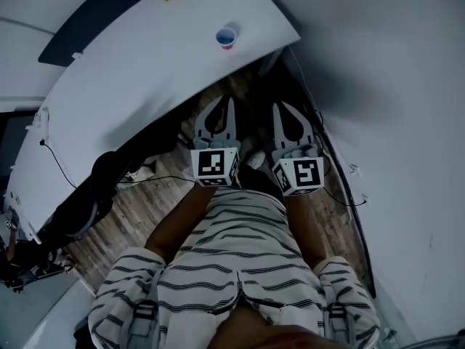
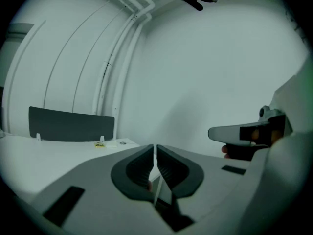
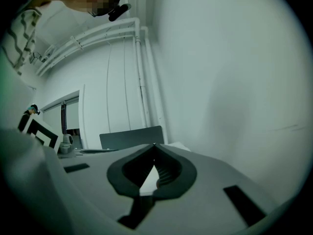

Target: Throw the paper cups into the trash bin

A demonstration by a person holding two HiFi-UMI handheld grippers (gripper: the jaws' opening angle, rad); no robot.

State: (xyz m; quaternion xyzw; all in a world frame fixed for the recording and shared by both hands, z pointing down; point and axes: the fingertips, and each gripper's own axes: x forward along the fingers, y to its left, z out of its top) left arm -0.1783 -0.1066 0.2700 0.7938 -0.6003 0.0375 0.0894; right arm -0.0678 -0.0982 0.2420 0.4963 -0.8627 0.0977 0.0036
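Close to the person, the left gripper (image 1: 229, 105) and the right gripper (image 1: 279, 109) are both clenched, with nothing between the jaws. Further away, a paper cup (image 1: 227, 38) stands on the white table (image 1: 131, 78) — not yet picked up. No trash bin is visible, so the whole task seems still to be done.

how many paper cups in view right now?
1: a paper cup stands upright on the white table, near its right end. Others may lie outside the frames.

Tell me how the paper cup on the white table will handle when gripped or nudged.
The paper cup is small, so probably light. Its paper wall would likely buckle under a hard squeeze. Standing upright, it may tip and roll if nudged.
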